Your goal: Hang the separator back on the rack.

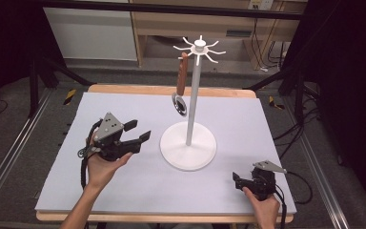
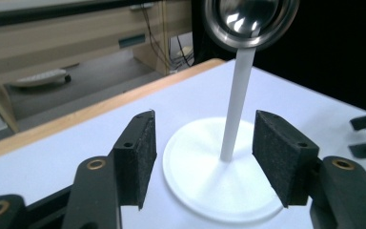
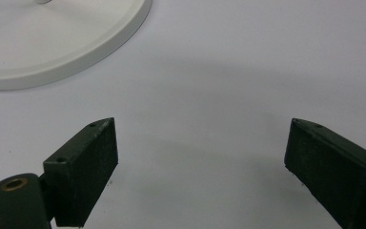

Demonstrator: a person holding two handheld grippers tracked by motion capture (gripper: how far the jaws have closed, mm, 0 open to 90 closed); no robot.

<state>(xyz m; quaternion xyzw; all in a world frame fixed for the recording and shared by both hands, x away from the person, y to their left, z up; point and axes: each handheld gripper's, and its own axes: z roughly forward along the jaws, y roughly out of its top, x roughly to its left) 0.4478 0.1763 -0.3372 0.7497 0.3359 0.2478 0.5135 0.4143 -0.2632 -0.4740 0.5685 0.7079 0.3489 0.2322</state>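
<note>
Your right hand (image 1: 265, 210) sits closest to the camera at the near right corner of the table (image 1: 124, 191), holding the right gripper (image 1: 237, 181) low over the grey surface. Its 2 jaws stand wide apart with nothing between them; in the right gripper view only bare table lies between the pads (image 3: 83, 176), and the rim of the white stand base (image 3: 66, 43) curves past beyond the left pad.

Your left hand (image 1: 102, 167) holds the left gripper (image 1: 138, 132) just left of the stand base (image 1: 188, 145), jaws pointing toward it. These jaws are also spread wide and empty. In the left gripper view the white pole (image 2: 236, 105) rises in the gap between the 2 pads (image 2: 140, 157), nearer the right one, well beyond their tips.

The ladle (image 1: 181, 86) hangs from 1 of the hooks at the top of the stand (image 1: 199, 47), brown handle up, steel bowl (image 2: 250, 21) down beside the pole, above and ahead of the left fingers, apart from them
</note>
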